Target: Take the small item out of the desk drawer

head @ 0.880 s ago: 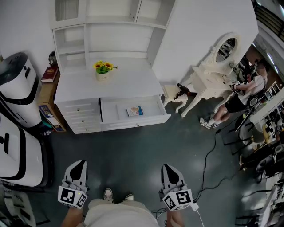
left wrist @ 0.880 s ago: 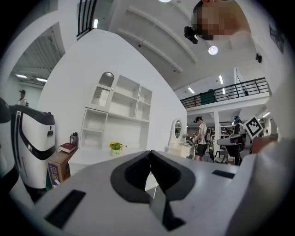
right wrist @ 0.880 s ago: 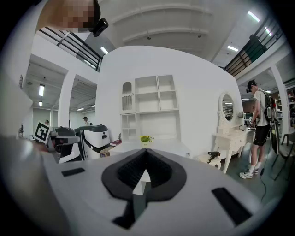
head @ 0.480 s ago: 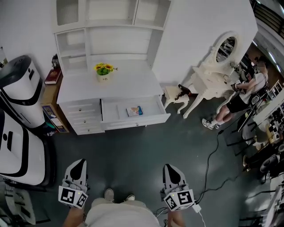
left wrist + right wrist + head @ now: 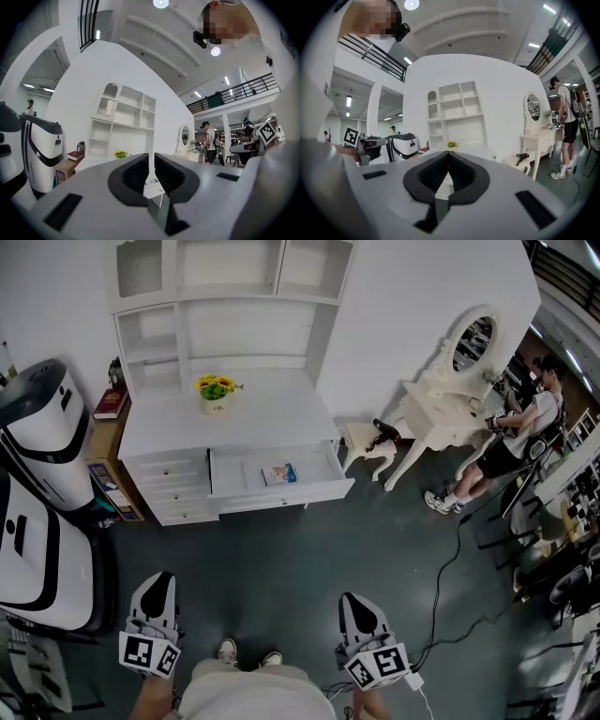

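Observation:
The white desk (image 5: 234, 423) stands against the far wall with its wide drawer (image 5: 272, 491) pulled open. A small blue and white item (image 5: 279, 474) lies flat inside it. Both grippers hang low near my feet, far short of the desk. My left gripper (image 5: 159, 579) is shut with nothing in it, and in the left gripper view (image 5: 151, 157) its jaws lie together and point toward the desk. My right gripper (image 5: 352, 598) is also shut and empty, its tips meeting in the right gripper view (image 5: 449, 154).
A pot of yellow flowers (image 5: 216, 390) sits on the desktop under the shelf unit (image 5: 234, 296). White machines (image 5: 37, 437) and a book stand (image 5: 103, 404) are to the left. A vanity table (image 5: 450, 399), a stool (image 5: 366, 439), a person (image 5: 516, 442) and a floor cable (image 5: 441, 568) are to the right.
The left gripper has sunk a little lower and leftward in the head view. The desk has shifted slightly in the frame. The drawer stays open with the item inside.

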`<state>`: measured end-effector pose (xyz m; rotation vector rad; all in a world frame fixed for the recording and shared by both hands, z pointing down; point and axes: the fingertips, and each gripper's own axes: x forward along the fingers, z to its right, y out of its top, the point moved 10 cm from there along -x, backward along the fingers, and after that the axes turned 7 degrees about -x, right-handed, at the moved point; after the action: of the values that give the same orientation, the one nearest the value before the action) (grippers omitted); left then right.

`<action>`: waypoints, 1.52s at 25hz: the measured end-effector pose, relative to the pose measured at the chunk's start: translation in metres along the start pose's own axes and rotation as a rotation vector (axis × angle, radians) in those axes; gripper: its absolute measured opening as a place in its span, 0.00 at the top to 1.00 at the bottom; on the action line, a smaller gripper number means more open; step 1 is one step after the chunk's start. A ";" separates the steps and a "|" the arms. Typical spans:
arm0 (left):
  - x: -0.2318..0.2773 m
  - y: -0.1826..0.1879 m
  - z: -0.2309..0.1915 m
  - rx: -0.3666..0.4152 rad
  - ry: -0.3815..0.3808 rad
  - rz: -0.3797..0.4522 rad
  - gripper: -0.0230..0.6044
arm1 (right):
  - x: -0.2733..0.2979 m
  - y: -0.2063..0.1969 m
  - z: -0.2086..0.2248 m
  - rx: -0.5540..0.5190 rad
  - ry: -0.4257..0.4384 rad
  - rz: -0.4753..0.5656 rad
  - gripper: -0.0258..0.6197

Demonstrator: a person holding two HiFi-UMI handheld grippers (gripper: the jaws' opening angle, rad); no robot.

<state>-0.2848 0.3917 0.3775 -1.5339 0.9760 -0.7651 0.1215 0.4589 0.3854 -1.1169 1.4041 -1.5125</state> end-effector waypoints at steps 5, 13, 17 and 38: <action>0.004 0.001 0.003 0.036 0.055 0.009 0.50 | -0.008 0.000 0.012 -0.005 0.001 0.011 0.95; 0.015 -0.008 0.018 0.039 0.059 -0.043 0.06 | -0.015 -0.001 0.038 -0.009 0.019 0.035 0.95; 0.020 -0.009 0.027 0.064 0.054 -0.058 0.06 | -0.009 -0.004 0.049 0.000 0.030 0.043 0.95; 0.263 -0.045 -0.097 0.066 -0.130 -0.166 0.06 | 0.223 0.005 0.075 -0.019 -0.030 -0.088 0.95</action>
<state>-0.2436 0.1160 0.4298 -1.6002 0.7273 -0.7954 0.1226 0.2238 0.4018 -1.2216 1.3677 -1.5404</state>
